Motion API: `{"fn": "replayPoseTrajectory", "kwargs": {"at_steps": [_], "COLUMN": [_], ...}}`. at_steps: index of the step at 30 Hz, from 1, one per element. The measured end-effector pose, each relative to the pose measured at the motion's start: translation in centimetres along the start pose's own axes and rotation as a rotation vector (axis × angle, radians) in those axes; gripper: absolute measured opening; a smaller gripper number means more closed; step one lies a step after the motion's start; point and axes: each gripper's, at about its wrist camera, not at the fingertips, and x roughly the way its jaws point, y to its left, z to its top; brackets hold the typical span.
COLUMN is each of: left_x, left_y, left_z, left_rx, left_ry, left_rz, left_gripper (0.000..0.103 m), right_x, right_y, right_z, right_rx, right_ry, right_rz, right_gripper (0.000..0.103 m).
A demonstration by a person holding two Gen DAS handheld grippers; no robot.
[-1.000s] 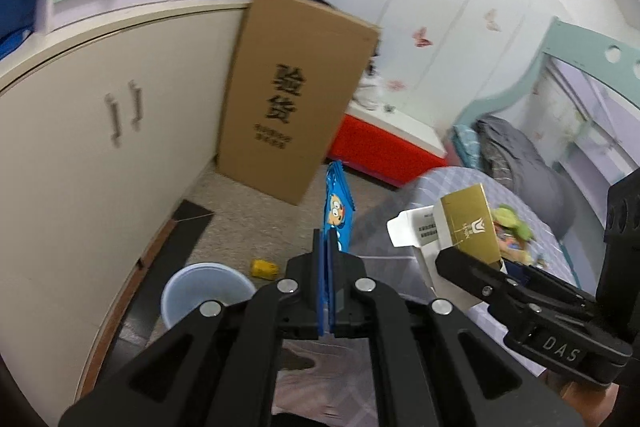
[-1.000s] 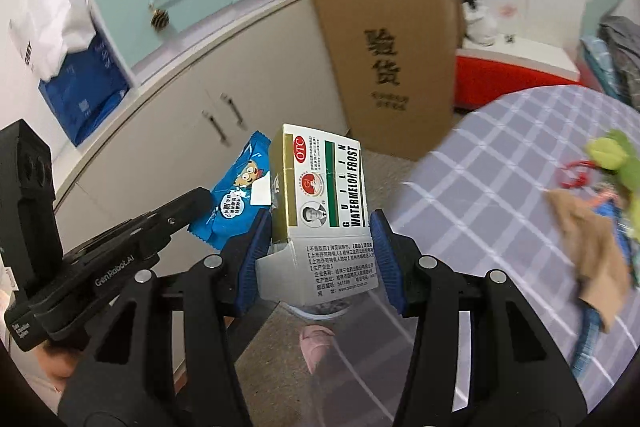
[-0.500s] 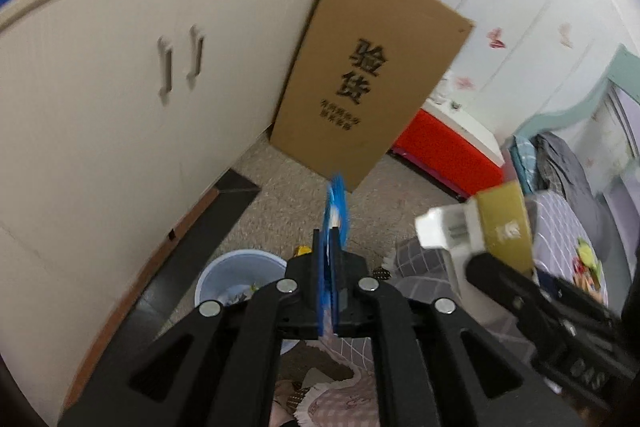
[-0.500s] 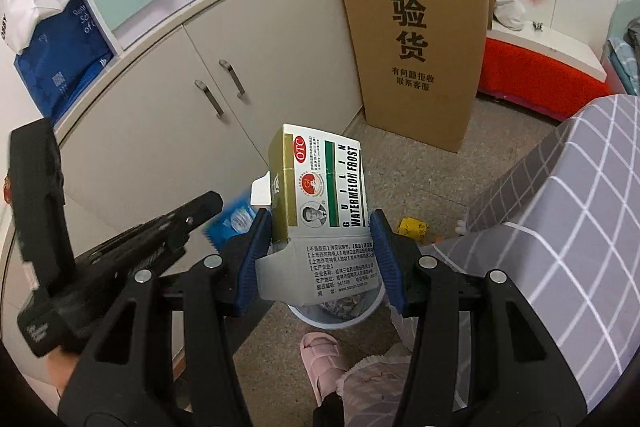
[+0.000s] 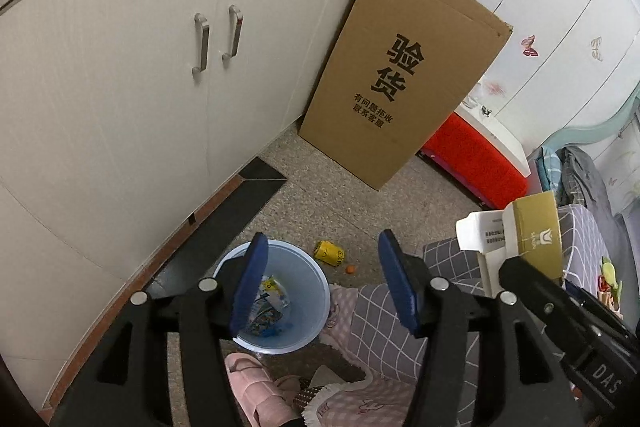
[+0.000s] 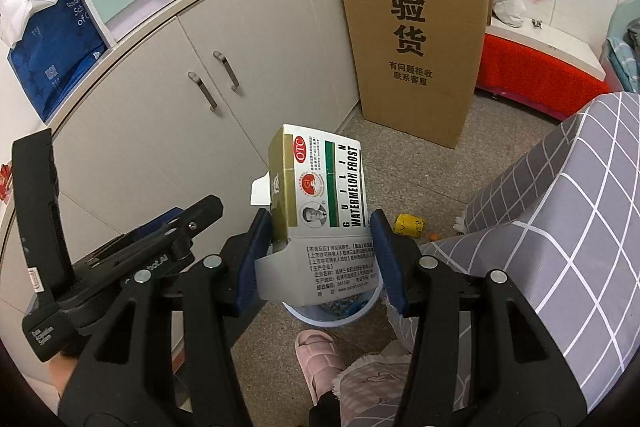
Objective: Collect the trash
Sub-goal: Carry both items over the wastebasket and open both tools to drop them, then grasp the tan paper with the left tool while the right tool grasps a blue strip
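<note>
Hanging over the round pale-blue plastic waste bin (image 5: 280, 301), the left gripper (image 5: 320, 281) has just been opening: its blue pads (image 5: 394, 283) now stand spread with nothing between them. The blue snack wrapper pinched there a second ago has left the fingers, and a blue wrapper (image 5: 269, 301) lies in the bin below the left pad, likely the same one. So that piece looks delivered.

To the right of those fingers, the right gripper (image 6: 320, 259) pinches an opened white-and-gold cardboard medicine box (image 6: 320, 211) upright between its pads, above the bin's rim. That is judged the next piece to drop.

Just beyond the fingertips, a crumpled yellow scrap (image 5: 329, 253) and a small orange bit (image 5: 350, 269) lie on the speckled floor outside the bin, uncollected. Farther off, a tall brown cardboard carton (image 5: 404, 87) leans by the white cupboard (image 5: 140, 75).
</note>
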Motion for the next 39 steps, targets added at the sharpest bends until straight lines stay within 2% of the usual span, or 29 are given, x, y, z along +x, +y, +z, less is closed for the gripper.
{"fn": "replayPoseTrajectory", "kwargs": {"at_steps": [9, 14, 16, 18, 22, 25, 33, 39], "left_x": [-0.8, -1.6, -2.0, -2.3, -2.9, -3.2, -4.7, -7.1], "left_y": [0.2, 0.9, 1.5, 1.9, 2.6, 2.6, 0.8, -3.1], "left_z": [0.1, 0.4, 0.5, 0.6, 0.8, 0.9, 0.8, -0.1], "left_rx": [0.001, -0.036, -0.056, -0.073, -0.109, -0.115, -0.093, -0.025], "left_ry": [-0.017, -0.055, -0.072, -0.086, -0.11, -0.112, -0.119, -0.136], "left_rz": [0.006, 0.027, 0.04, 0.057, 0.09, 0.089, 0.056, 0.01], "left_gripper": [0.057, 0.063, 0.064, 0.065, 0.068, 0.069, 0.07, 0.071], "right_x": [0.3, 0.7, 0.9, 1.1, 1.3, 1.0, -2.9, -7.6], "right_y": [0.3, 1.0, 1.1, 1.2, 1.3, 1.2, 0.0, -2.2], "right_z": [0.1, 0.6, 1.0, 1.3, 1.4, 1.2, 0.7, -0.2], "right_rx": [-0.007, -0.01, -0.001, 0.01, 0.013, 0.018, 0.038, 0.062], "right_ry": [-0.003, -0.022, -0.048, -0.065, -0.067, -0.065, -0.116, -0.169], "right_rz": [-0.008, 0.012, 0.043, 0.037, 0.028, 0.022, -0.005, -0.027], "right_gripper": [0.051, 0.052, 0.058, 0.072, 0.072, 0.072, 0.072, 0.072]}}
